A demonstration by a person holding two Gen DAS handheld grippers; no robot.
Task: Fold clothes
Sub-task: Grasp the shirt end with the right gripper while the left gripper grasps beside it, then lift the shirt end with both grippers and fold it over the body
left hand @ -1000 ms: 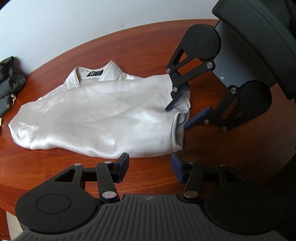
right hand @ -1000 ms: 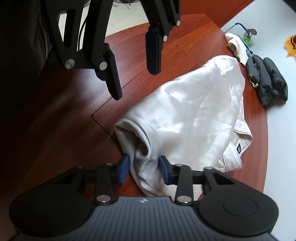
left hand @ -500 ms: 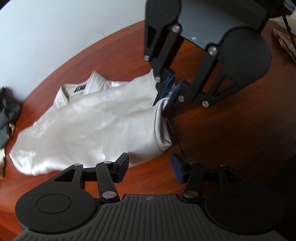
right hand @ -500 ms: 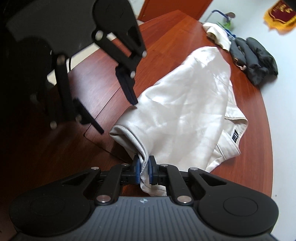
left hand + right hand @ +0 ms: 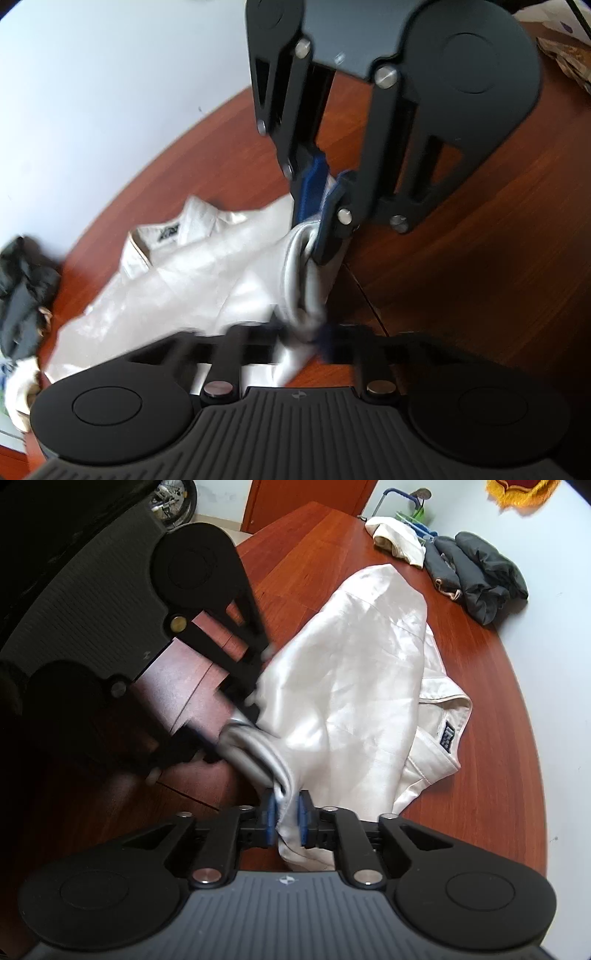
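Both grippers grip the white shirt's (image 5: 354, 686) hem: right gripper (image 5: 287, 821) clamped shut on it; left gripper (image 5: 301, 338) blurred, apparently pinching it. Shirt lies on the wooden table (image 5: 498, 775).

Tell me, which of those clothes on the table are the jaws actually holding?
The shiny white shirt. The right gripper is pinching its hem. The dark bundle and the cream garment lie untouched at the far edge.

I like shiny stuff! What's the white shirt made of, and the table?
The white shirt looks like satin or silk: smooth, with soft glints along its folds, though that's a guess. The table looks like polished reddish wood, with grain lines and a glossy sheen.
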